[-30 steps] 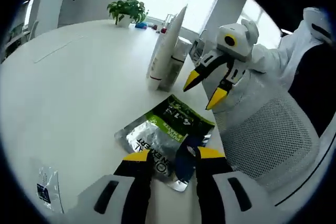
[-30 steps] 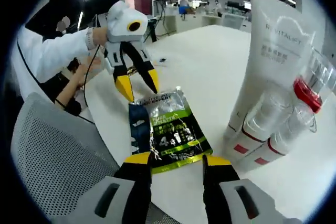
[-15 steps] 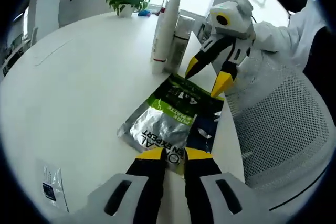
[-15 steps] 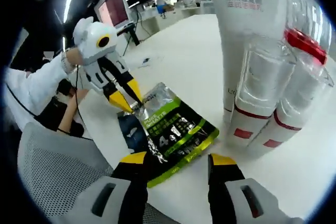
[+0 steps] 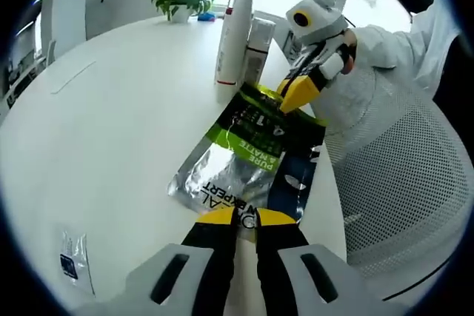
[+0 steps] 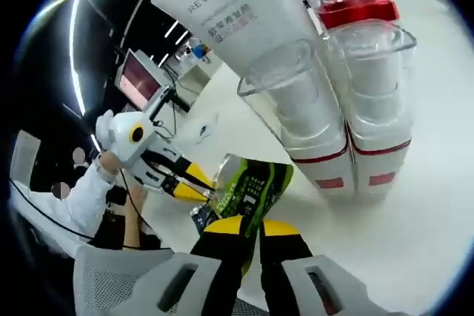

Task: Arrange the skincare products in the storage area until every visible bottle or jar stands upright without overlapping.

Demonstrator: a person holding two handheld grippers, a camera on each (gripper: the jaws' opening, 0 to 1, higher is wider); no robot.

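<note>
Silver-green pouch (image 5: 244, 153) lifted off white desk (image 5: 104, 123) near desk edge, crinkly foil, green band, dark blue strip along side. Print reads "PURE MATTE", "EXPERT", big "4".

Left gripper (image 5: 238, 217) fingers pinched on near end, right gripper (image 5: 296, 98) fingers clamped on far end.

Tall white tube (image 6: 244, 16) upright behind, reads "REVITALIFT".

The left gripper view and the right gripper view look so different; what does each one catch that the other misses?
Left gripper view alone: a potted plant at the table's far side and a small plastic packet lying near the camera. Right gripper view alone: a lit monitor and two clear-capped bottles with red bands close up. Both share the green sachet, pinched at opposite ends by each claw, and the tall white tube.
</note>
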